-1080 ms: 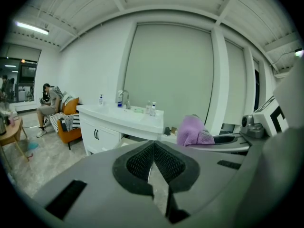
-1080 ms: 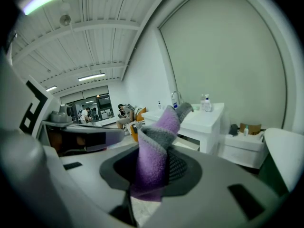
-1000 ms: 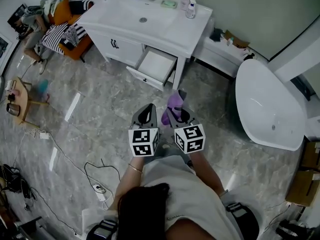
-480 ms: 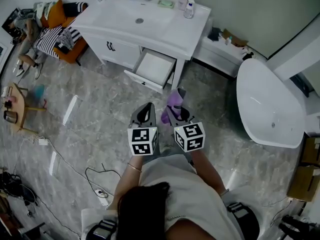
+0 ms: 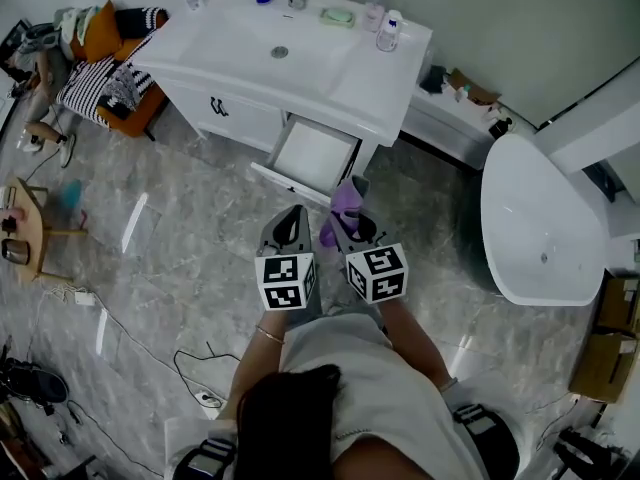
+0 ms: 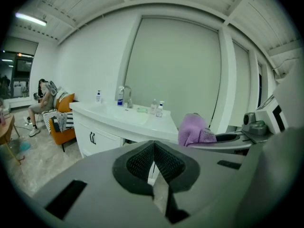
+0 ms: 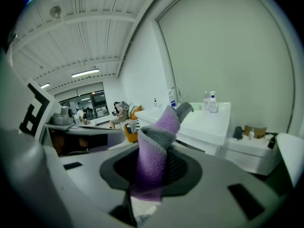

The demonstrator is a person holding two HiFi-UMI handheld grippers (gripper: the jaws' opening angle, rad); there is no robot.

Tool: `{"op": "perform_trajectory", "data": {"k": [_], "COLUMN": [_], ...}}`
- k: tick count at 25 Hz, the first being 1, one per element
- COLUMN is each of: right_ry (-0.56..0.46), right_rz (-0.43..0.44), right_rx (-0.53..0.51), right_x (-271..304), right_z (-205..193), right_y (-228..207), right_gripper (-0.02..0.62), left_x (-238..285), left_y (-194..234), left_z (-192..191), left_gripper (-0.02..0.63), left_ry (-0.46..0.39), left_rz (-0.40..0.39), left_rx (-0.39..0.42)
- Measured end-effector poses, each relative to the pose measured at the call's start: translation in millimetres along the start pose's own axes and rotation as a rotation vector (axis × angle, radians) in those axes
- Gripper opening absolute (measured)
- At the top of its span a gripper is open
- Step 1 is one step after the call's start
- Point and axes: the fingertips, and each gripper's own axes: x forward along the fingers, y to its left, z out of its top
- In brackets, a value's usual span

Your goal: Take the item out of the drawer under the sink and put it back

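Note:
A purple and grey cloth (image 5: 344,204) (image 7: 156,151) sticks up out of my right gripper (image 5: 350,220), whose jaws are shut on it. The same cloth (image 6: 194,131) shows at the right of the left gripper view. My left gripper (image 5: 291,226) (image 6: 154,161) is beside it, pads pressed together with nothing between them. Just ahead of both, the white vanity (image 5: 300,63) has its drawer (image 5: 312,156) pulled out under the sink basin (image 5: 280,52); the drawer's inside looks white and bare. Both grippers hover over the floor a short way in front of the drawer.
Bottles (image 5: 386,32) and a soap dish (image 5: 338,14) stand on the vanity top. A white bathtub (image 5: 540,228) lies to the right, a low shelf (image 5: 455,118) between it and the vanity. An orange chair with clothes (image 5: 105,63) is left; cables (image 5: 205,378) trail on the floor.
Both grippers have moved forward toward the vanity, so the open drawer now lies closer in front of them. The cloth stays clamped in the right gripper.

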Motion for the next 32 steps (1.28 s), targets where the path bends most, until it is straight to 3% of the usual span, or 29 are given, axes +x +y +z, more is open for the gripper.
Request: {"op": "perform_trajectory", "data": {"k": [21, 32], "right_ry": [0.119, 0.171], "right_rz": [-0.087, -0.104], "right_rx": [0.040, 0.041], "right_x": [152, 203], "right_z": [36, 37], "right_y": [-15, -32], "right_gripper": [0.120, 0.120], "left_x": [111, 156], "left_y": [113, 136], "left_z": [21, 19], "left_gripper": [0.003, 0.003], "left_ry": [0.146, 0.195], "left_rz": [-0.088, -0.116], "left_rx": [-0.023, -0.024]}}
